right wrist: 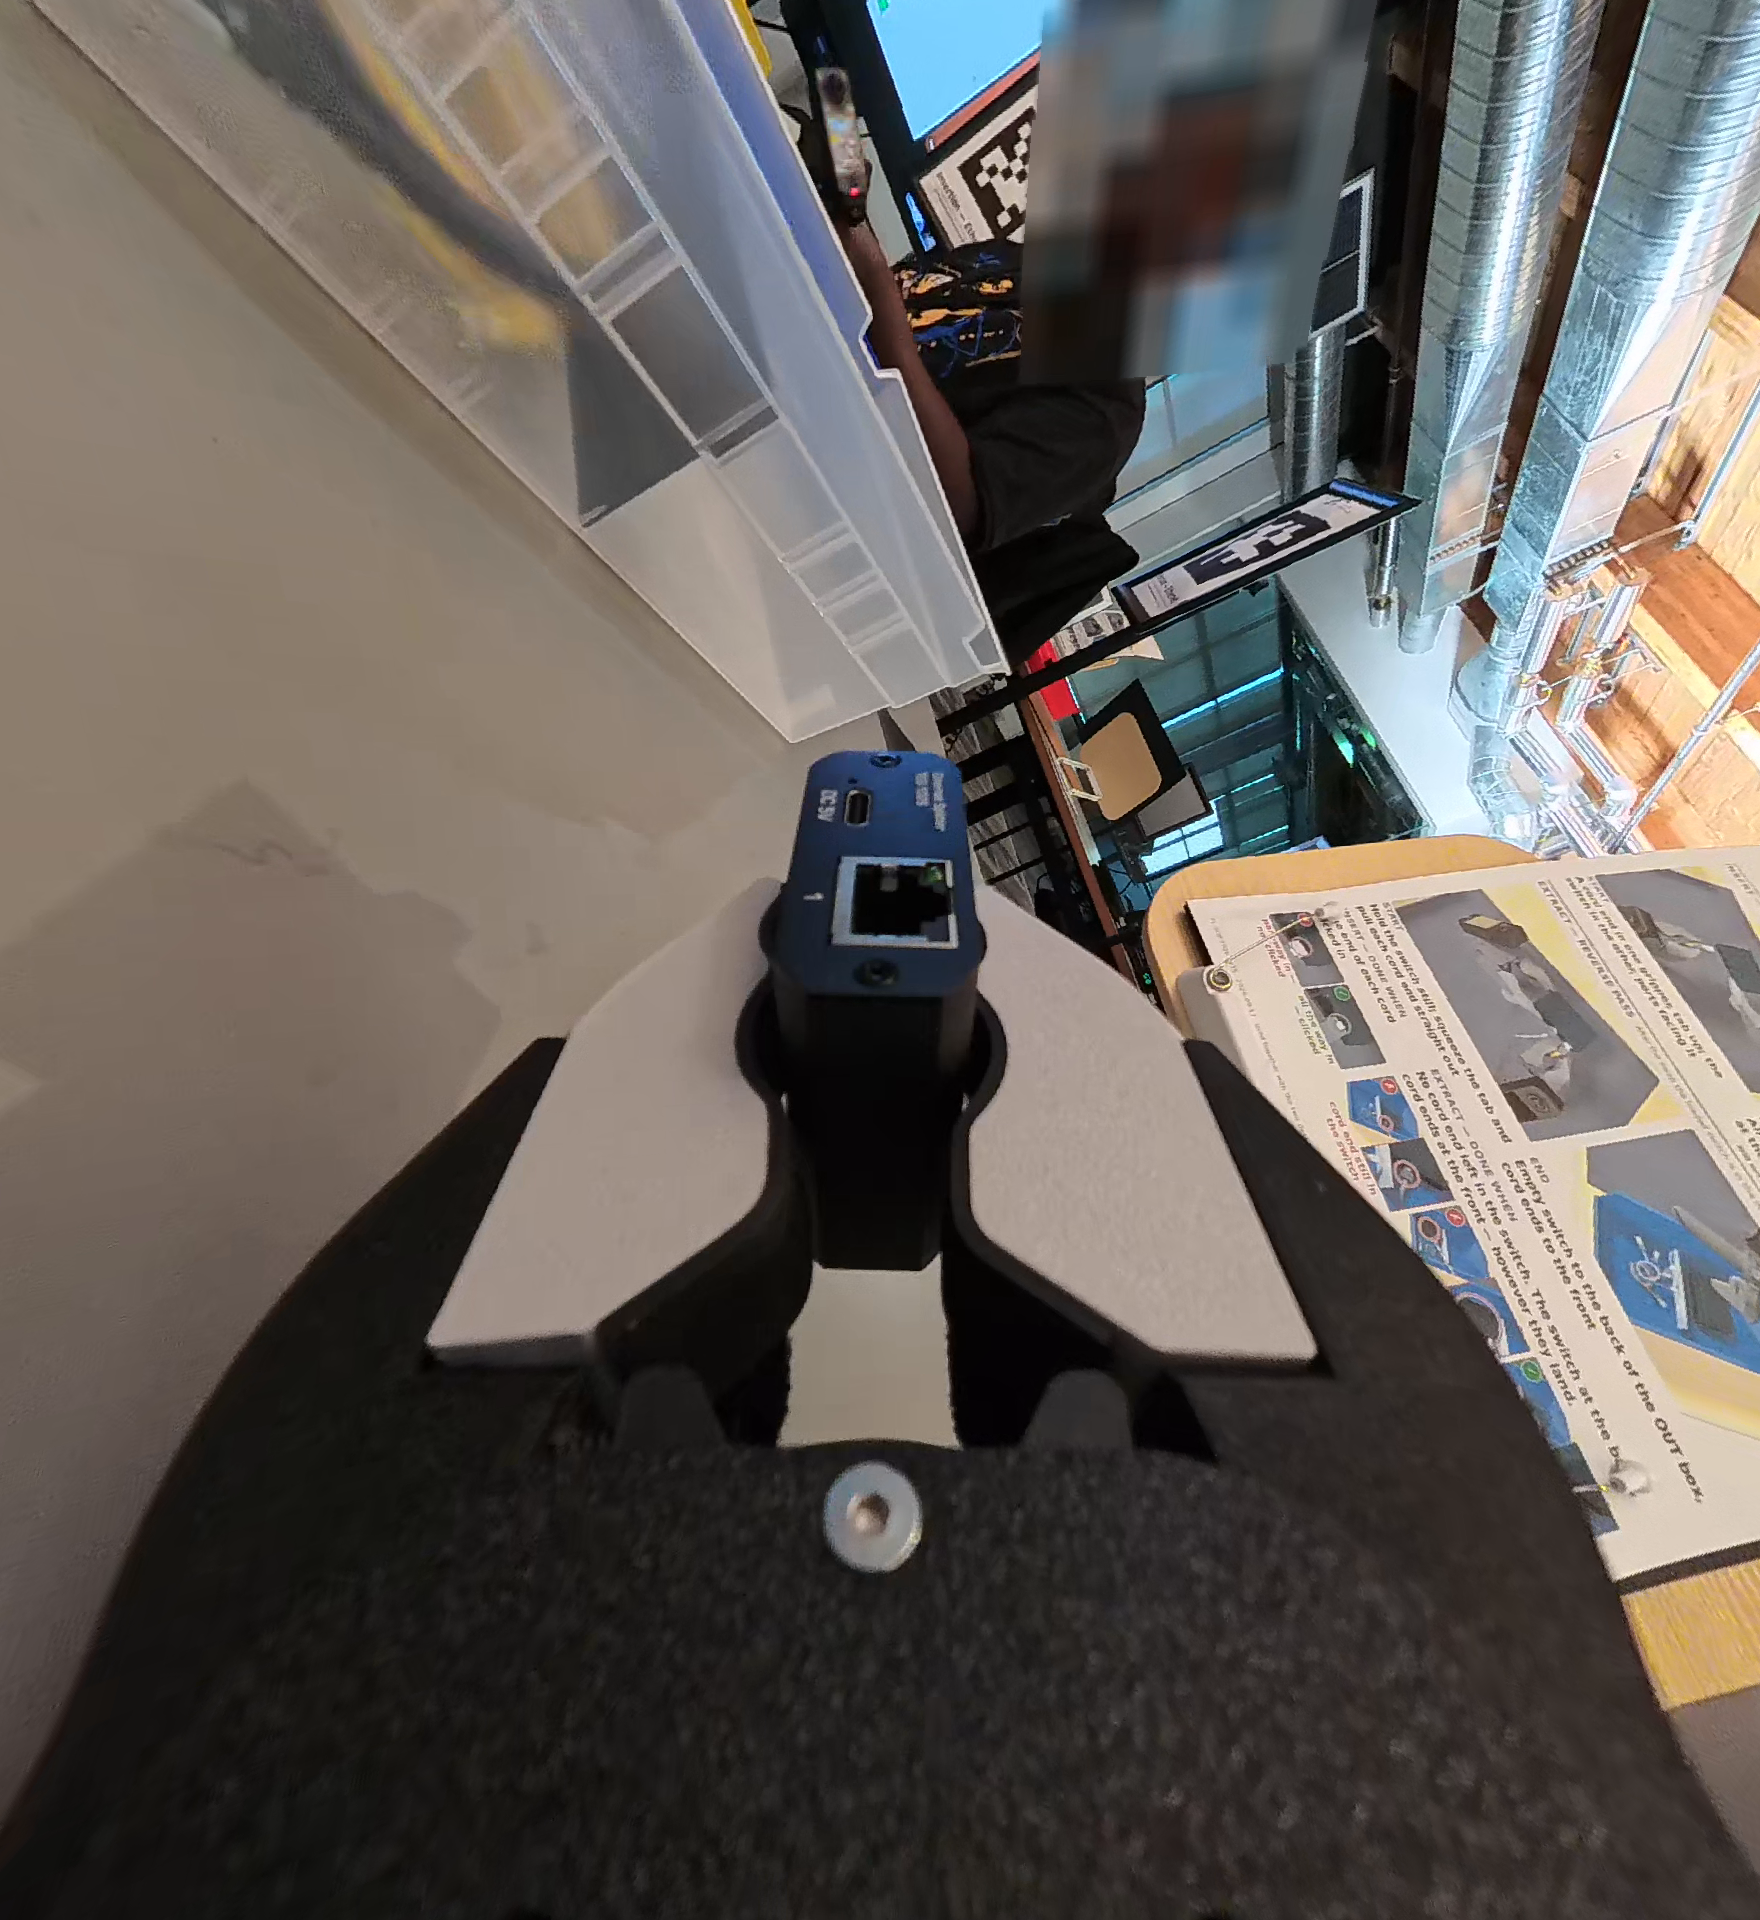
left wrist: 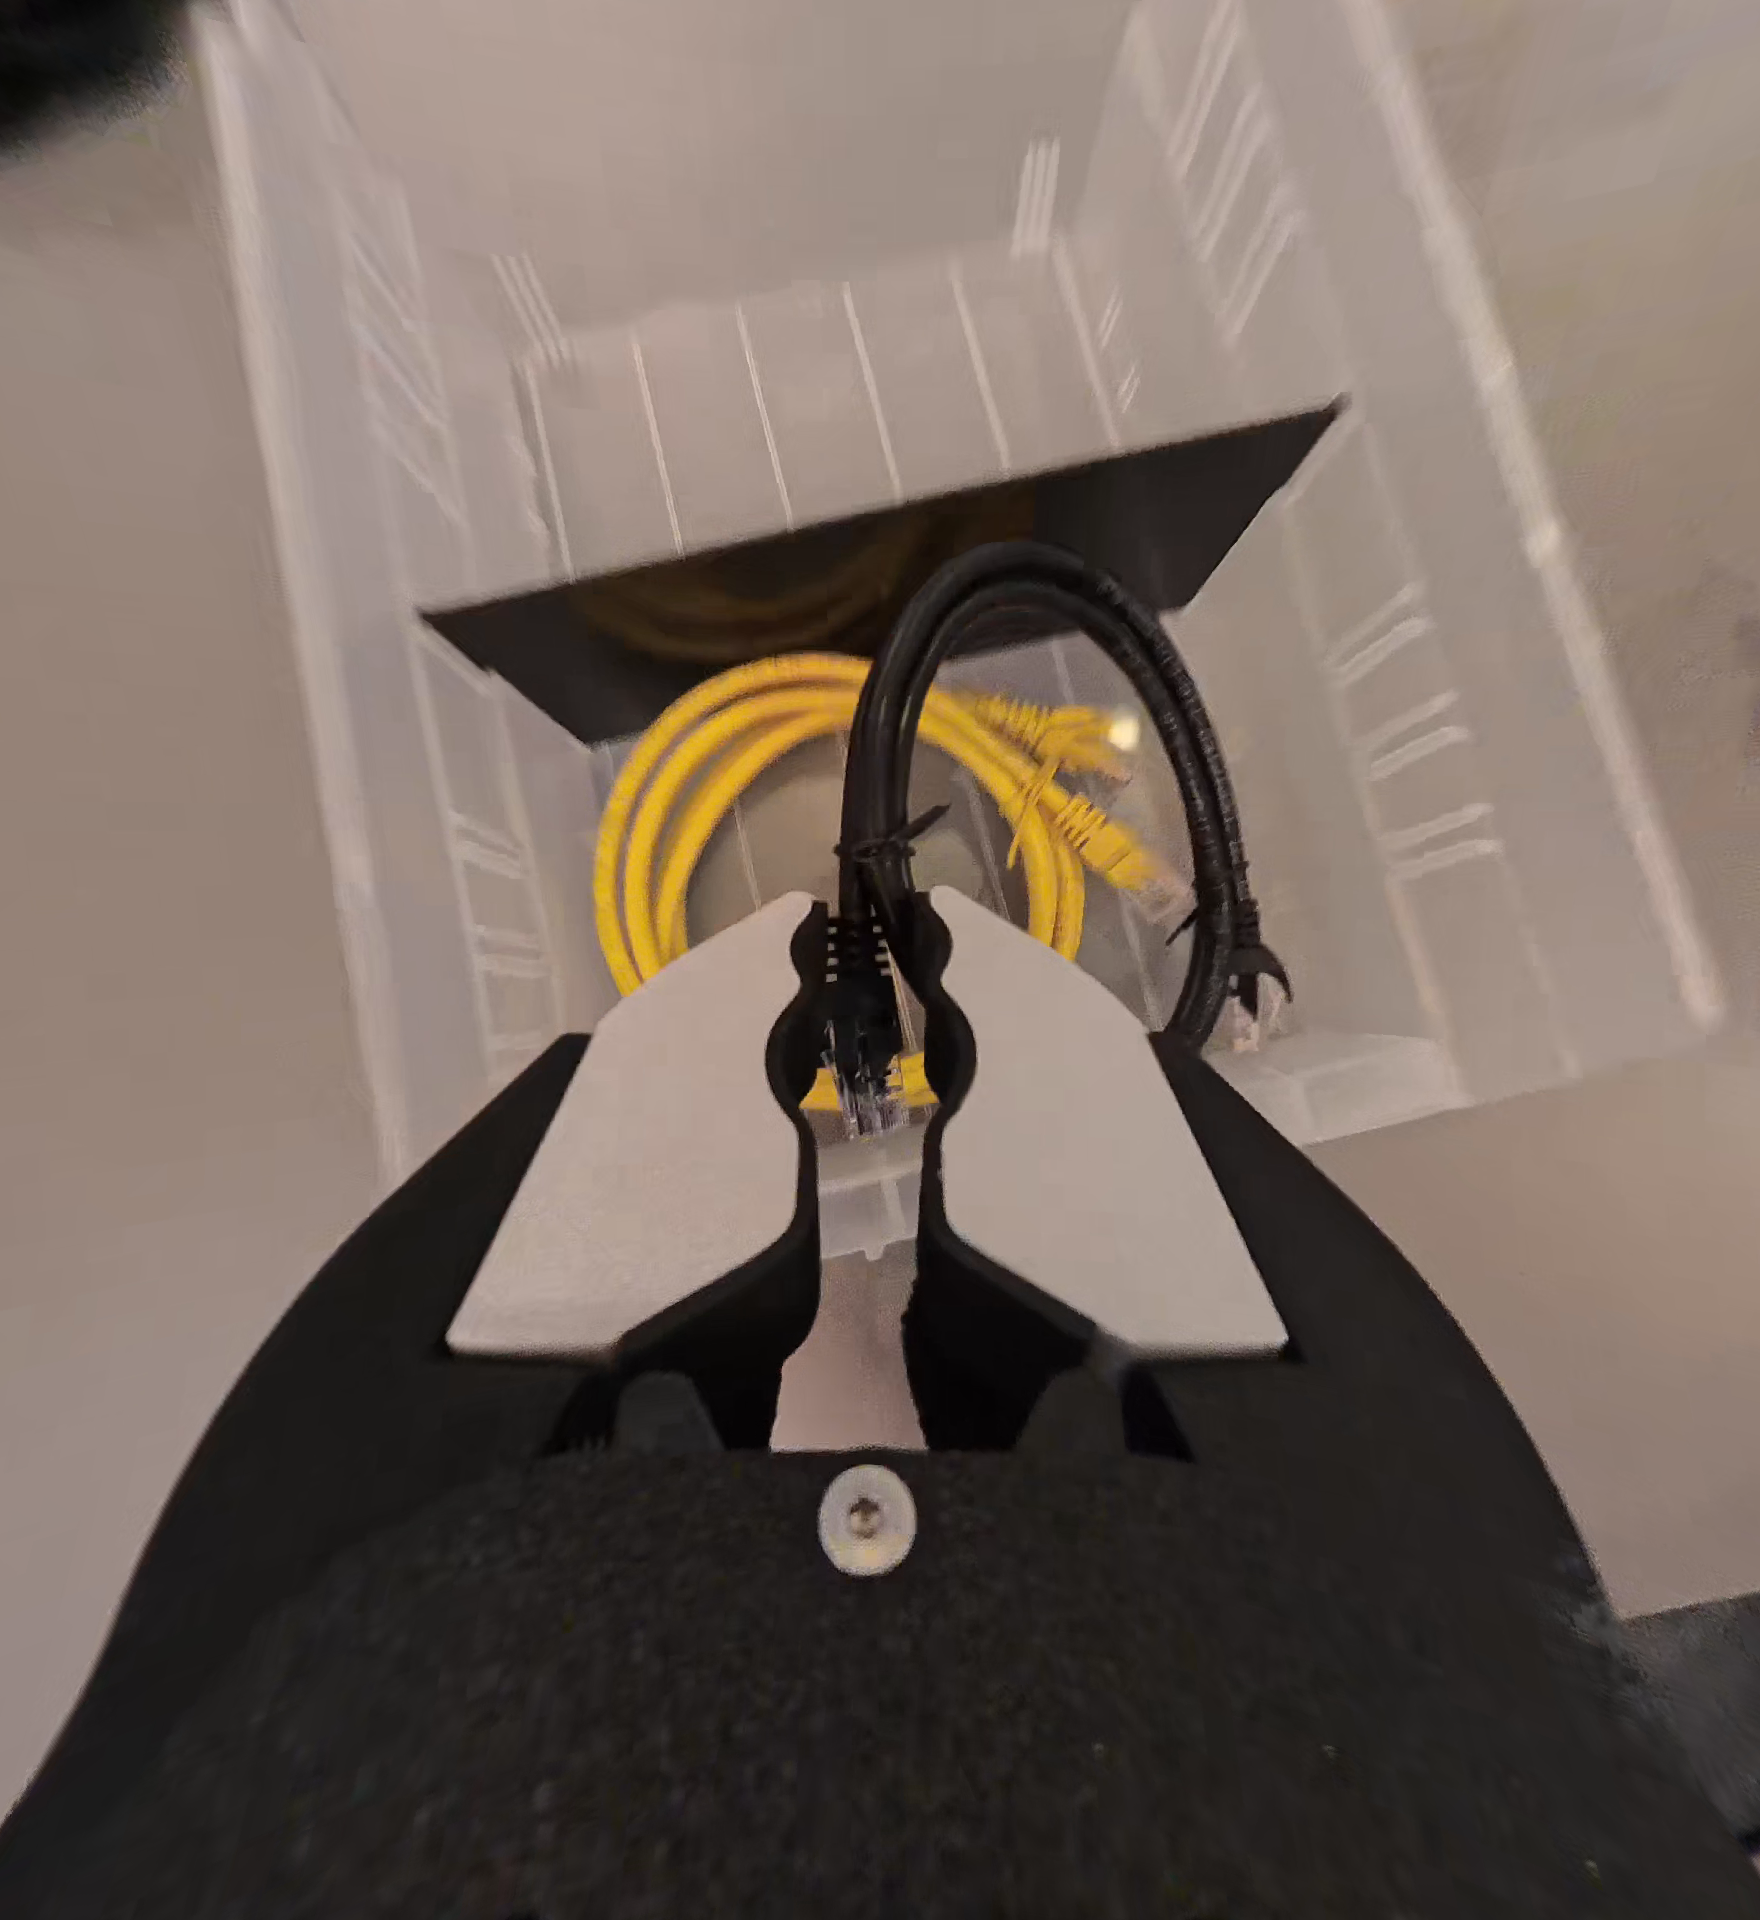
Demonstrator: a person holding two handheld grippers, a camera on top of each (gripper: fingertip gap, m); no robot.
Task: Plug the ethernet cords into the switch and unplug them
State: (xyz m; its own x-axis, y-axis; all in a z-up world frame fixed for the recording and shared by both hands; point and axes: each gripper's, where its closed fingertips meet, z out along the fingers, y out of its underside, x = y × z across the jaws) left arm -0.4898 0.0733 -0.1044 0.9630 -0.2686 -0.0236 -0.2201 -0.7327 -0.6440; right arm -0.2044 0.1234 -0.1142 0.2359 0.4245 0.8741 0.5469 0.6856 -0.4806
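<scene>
We've got the left claw [left wrist: 863, 914] pinched on the black ethernet cord [left wrist: 959, 665] at its ribbed boot, above the clear bin [left wrist: 1427, 727]: light, floppy, so grip there. Right claw [right wrist: 871, 914] clamps the rigid blue-faced switch [right wrist: 881, 883].

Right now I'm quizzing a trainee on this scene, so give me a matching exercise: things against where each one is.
Things:
1. black cord
2. yellow cord
3. switch
4. instruction sheet

Places:
A. coiled on the clear bin's floor
B. clamped in the right gripper
C. on the wooden surface
D. clamped in the left gripper

Pairs: 1-D, 2-A, 3-B, 4-C
</scene>
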